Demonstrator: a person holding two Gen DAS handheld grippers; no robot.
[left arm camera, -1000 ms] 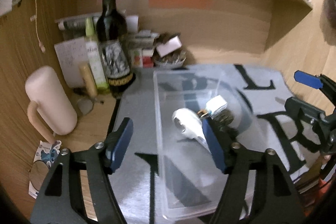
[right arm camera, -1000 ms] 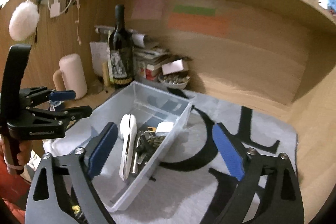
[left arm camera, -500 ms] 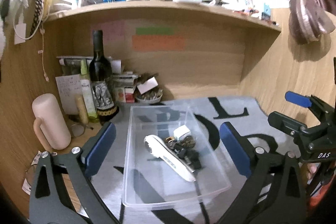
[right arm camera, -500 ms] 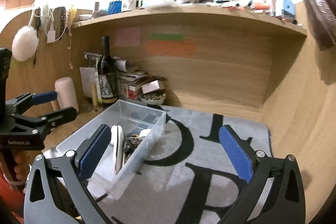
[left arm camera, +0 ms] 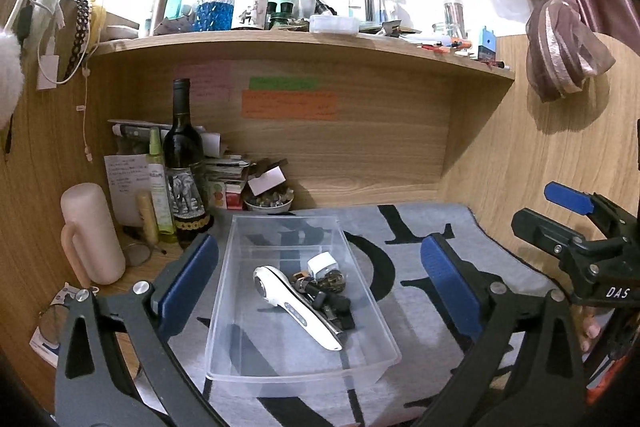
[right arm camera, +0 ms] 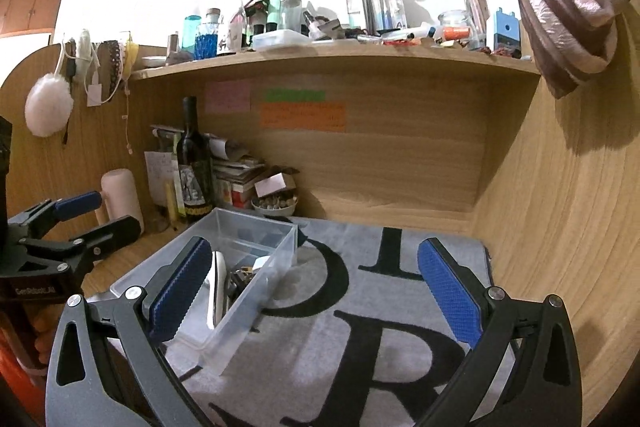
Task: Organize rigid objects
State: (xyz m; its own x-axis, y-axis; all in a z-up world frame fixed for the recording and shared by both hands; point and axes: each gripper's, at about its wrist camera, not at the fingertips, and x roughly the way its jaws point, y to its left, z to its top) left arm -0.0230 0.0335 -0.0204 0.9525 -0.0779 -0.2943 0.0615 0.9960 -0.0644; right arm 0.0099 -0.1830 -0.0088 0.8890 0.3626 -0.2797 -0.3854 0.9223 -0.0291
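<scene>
A clear plastic bin (left arm camera: pixel 244 311) sits on a grey mat with black letters (left arm camera: pixel 424 267). In it lie a white handheld device (left arm camera: pixel 298 309), a white charger cube (left arm camera: pixel 322 263) and dark small items (left arm camera: pixel 332 301). My left gripper (left arm camera: pixel 320 283) is open and empty, raised above the bin's near end. My right gripper (right arm camera: pixel 316 291) is open and empty above the mat, to the right of the bin (right arm camera: pixel 276 259). Each gripper shows in the other's view, the right one (left arm camera: pixel 576 223) and the left one (right arm camera: pixel 76 223).
A dark wine bottle (left arm camera: pixel 184 171), a green spray bottle (left arm camera: pixel 158 183), a pink mug (left arm camera: pixel 94 231), stacked papers and a small bowl (left arm camera: pixel 270 202) crowd the back left corner. A wooden shelf (left arm camera: pixel 304 41) with bottles hangs overhead. A wooden wall (right arm camera: pixel 568 227) stands at the right.
Both grippers have pulled back and up from the bin, so the shelf and wall now show. The left gripper's jaws have spread wider. The bin's contents have not moved.
</scene>
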